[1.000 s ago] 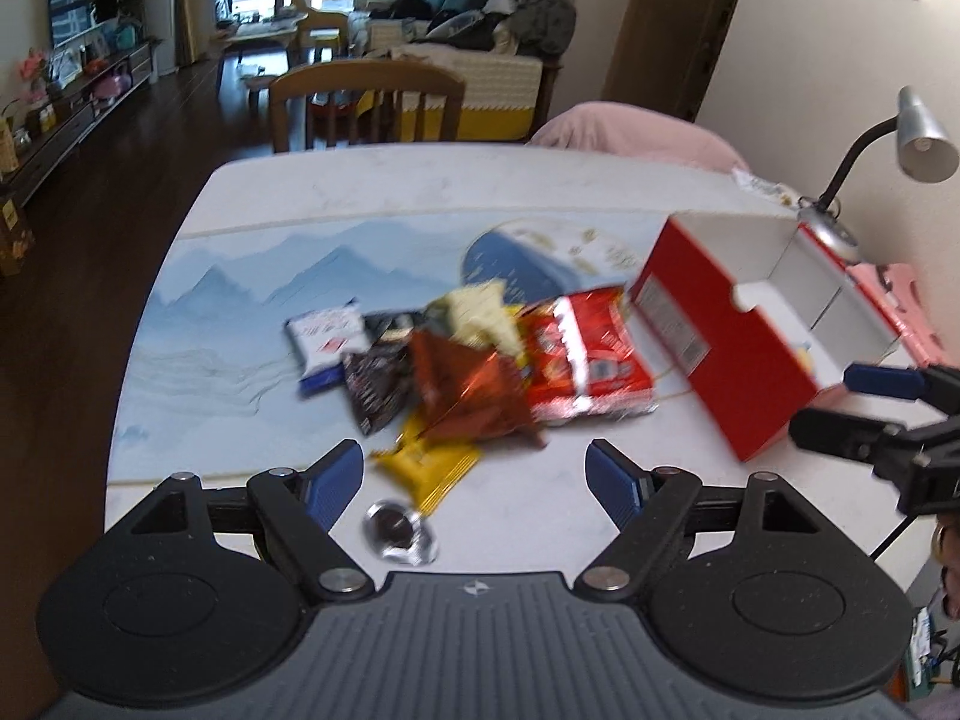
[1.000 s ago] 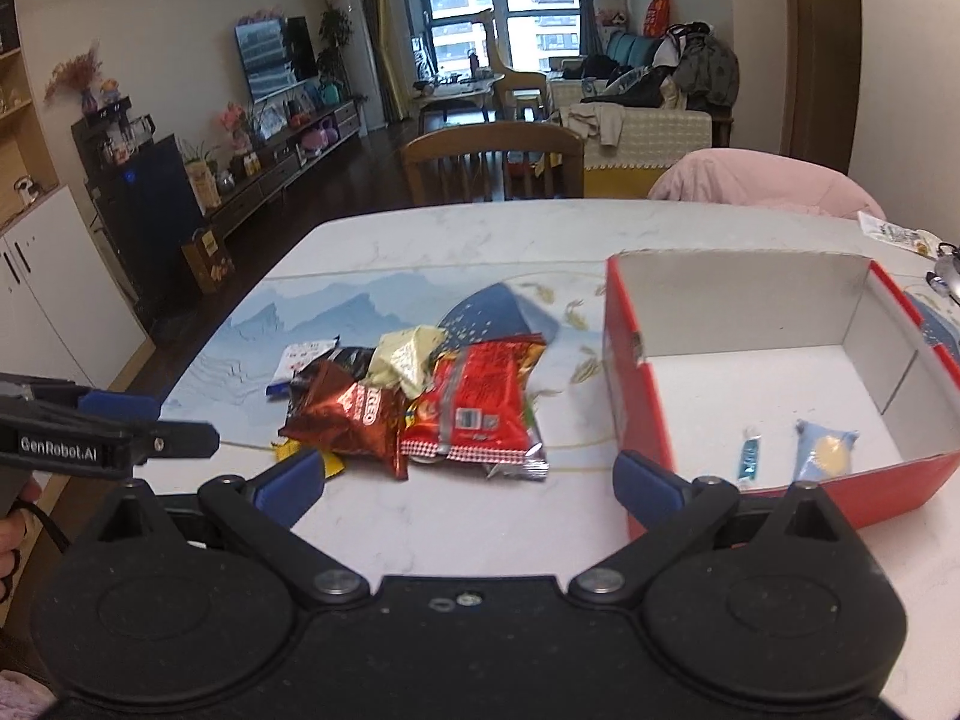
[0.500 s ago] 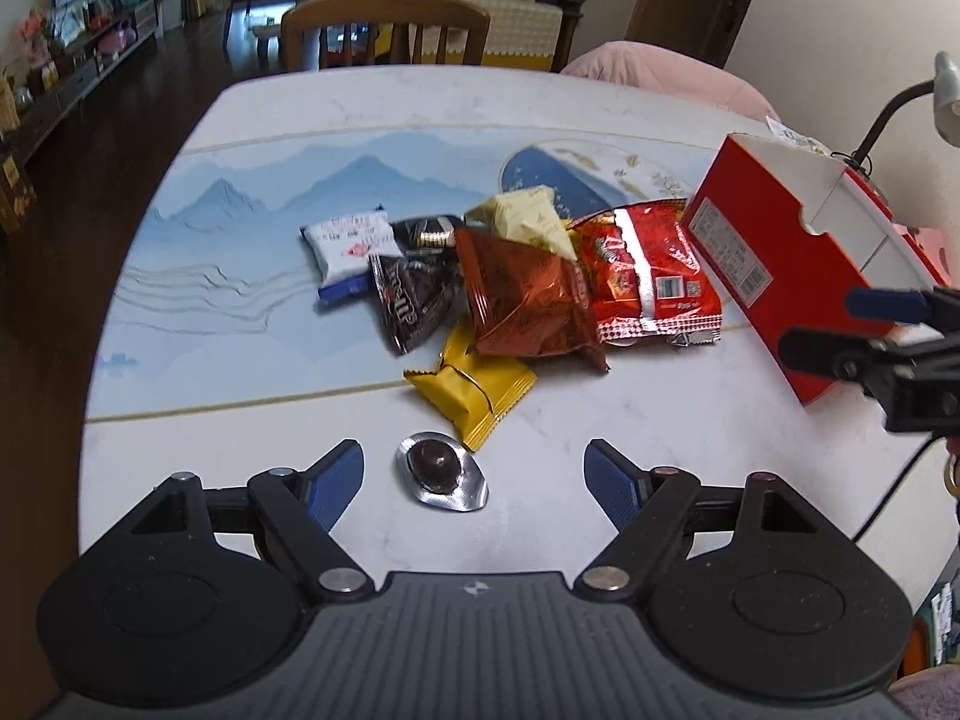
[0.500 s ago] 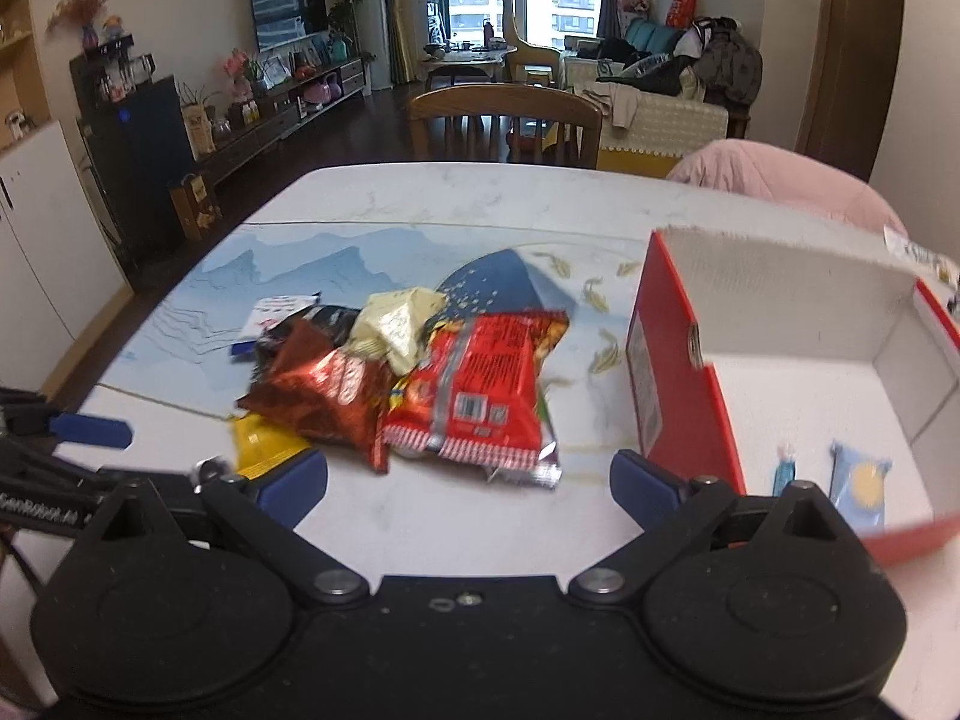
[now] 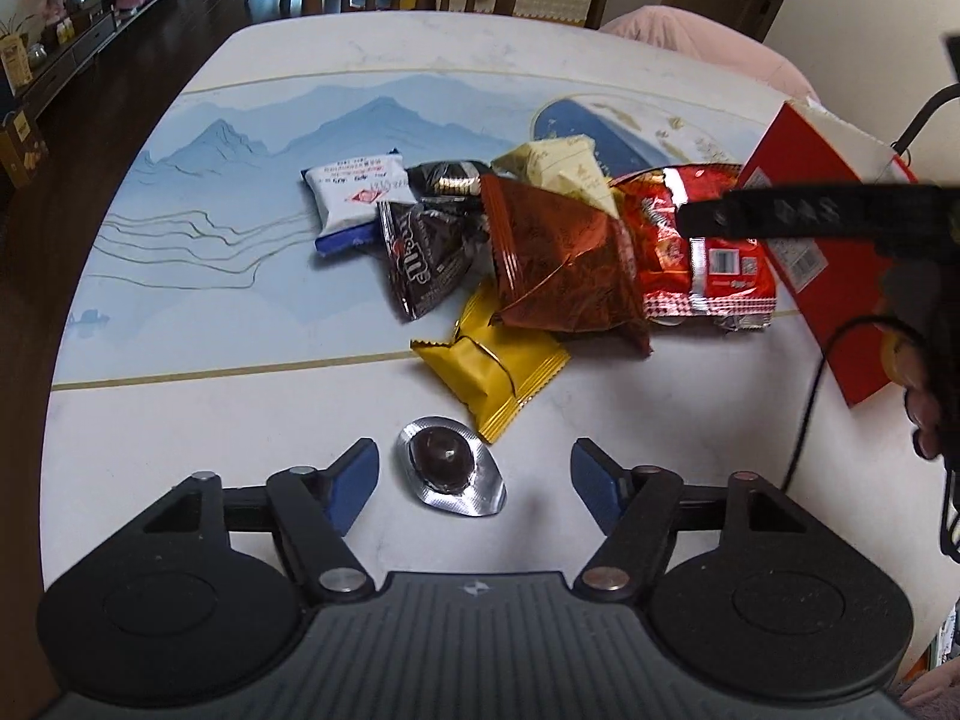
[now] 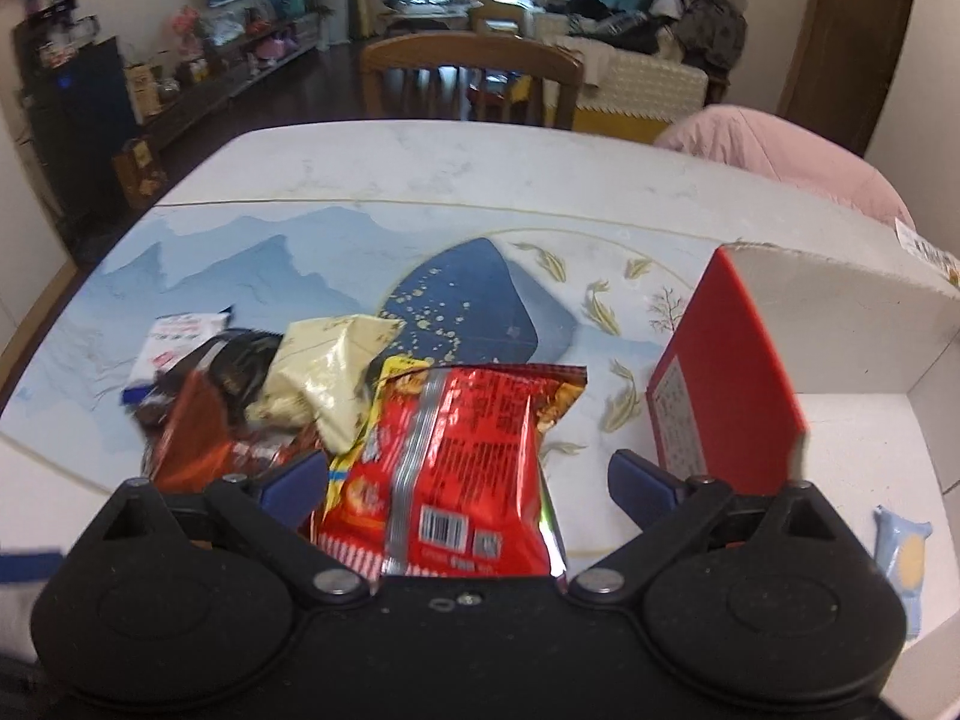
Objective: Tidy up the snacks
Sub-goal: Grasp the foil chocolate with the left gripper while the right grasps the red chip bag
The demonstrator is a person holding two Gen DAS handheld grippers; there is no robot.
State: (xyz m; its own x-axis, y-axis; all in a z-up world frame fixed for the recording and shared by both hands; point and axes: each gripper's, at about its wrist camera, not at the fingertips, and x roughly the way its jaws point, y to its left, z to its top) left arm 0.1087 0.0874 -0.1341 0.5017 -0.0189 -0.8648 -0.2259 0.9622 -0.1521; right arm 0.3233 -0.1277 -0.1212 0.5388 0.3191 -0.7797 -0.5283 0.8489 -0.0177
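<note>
The right gripper [image 6: 467,480] has moved in, and its wide fingers now sit on both sides of the red bag [image 6: 462,468]. It looks ready to grab. The left gripper [image 5: 474,474] came lower; the foil candy [image 5: 450,468] lies between its wide fingers.

The left gripper [image 5: 474,477] is dropping closer over the foil-wrapped chocolate [image 5: 447,465], which is now lying between its spread fingers. The right gripper [image 6: 468,480] is pushing in from beside the red box [image 6: 726,372] over the red snack bag [image 6: 456,456], now framed between its blue pads.
</note>
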